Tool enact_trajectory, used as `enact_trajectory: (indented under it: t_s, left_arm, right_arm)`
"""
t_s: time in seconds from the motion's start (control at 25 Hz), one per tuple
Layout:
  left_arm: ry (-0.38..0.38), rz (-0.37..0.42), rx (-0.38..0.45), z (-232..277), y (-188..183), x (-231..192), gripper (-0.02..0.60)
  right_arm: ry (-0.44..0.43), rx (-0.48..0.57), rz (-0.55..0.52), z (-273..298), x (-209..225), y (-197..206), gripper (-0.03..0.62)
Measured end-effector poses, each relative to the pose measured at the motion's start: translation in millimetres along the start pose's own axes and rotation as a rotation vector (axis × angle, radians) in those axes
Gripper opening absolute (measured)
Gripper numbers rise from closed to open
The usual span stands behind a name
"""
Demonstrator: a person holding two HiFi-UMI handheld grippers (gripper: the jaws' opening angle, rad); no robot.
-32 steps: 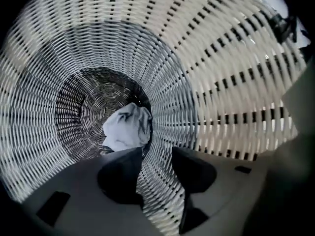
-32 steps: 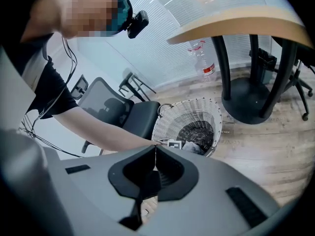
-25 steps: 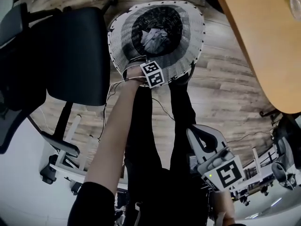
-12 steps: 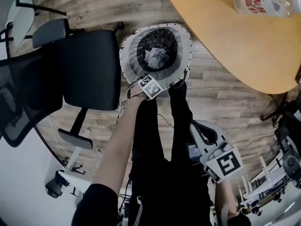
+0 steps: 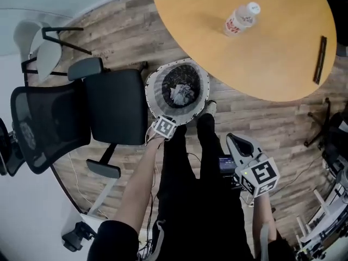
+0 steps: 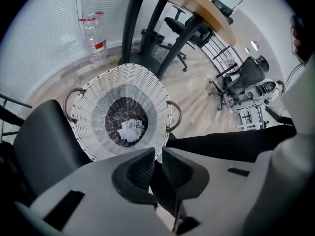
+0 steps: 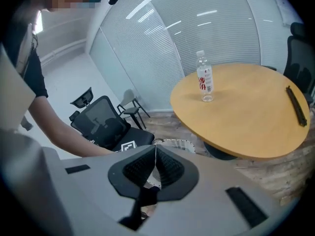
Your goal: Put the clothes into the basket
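Note:
A round woven basket (image 5: pixel 157 99) stands on the wood floor between the table and a chair. A crumpled pale garment (image 5: pixel 182 94) lies at its bottom. My left gripper (image 5: pixel 165 125) hangs above the basket's near rim and points steeply down. In the left gripper view the basket (image 6: pixel 93 132) and the garment (image 6: pixel 130 130) lie below my left gripper (image 6: pixel 157 154). Its jaws are closing, a narrow gap remains and nothing is between them. My right gripper (image 5: pixel 235 143) is held off to the right, apart from the basket. In its own view, my right gripper (image 7: pixel 155 151) is shut and empty.
A black office chair (image 5: pixel 114 105) stands just left of the basket. A round wooden table (image 5: pixel 272 53) is behind it, carrying a water bottle (image 5: pixel 241 18) and a black strip (image 5: pixel 319 58). The person's legs (image 5: pixel 187 189) in black trousers reach to the basket's near side.
Both grippers have risen away from the basket, and the basket now looks smaller and further below. The left gripper has lifted off the basket's near rim. The garment stays inside.

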State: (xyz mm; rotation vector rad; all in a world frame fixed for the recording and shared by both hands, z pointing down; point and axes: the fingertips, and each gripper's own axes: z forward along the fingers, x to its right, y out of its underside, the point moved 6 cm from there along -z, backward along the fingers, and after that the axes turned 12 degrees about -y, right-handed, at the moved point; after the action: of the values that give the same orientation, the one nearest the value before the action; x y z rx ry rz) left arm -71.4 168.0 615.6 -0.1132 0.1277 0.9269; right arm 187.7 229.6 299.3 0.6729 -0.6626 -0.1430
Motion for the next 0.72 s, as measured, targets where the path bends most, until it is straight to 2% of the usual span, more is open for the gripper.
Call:
enact_trajectory:
  t_s: [0.08, 0.12, 0.28, 0.44, 0.56, 0.72]
  left_arm:
    - [0.011, -0.018, -0.012, -23, 9, 10, 0.043]
    - [0.005, -0.017, 0.015, -35, 7, 14, 0.043]
    - [-0.031, 0.014, 0.182, -82, -17, 31, 0.041]
    - [-0.04, -0.001, 0.331, -134, -25, 51, 0.032]
    - [-0.026, -0.04, 0.433, -173, -34, 62, 0.028]
    - [-0.009, -0.157, 0.59, -231, -27, 70, 0.025]
  right_arm:
    - [0.004, 0.03, 0.0, -15, -1, -10, 0.017]
    - [0.008, 0.043, -0.002, -22, 0, -16, 0.017]
    - [0.018, 0.057, -0.052, -44, 6, -40, 0.017]
    - [-0.001, 0.071, -0.112, -59, 5, -60, 0.017]
    - [-0.017, 0.088, -0.165, -66, 10, -83, 0.017]
    - [-0.054, 0.089, -0.193, -70, 5, -100, 0.017]
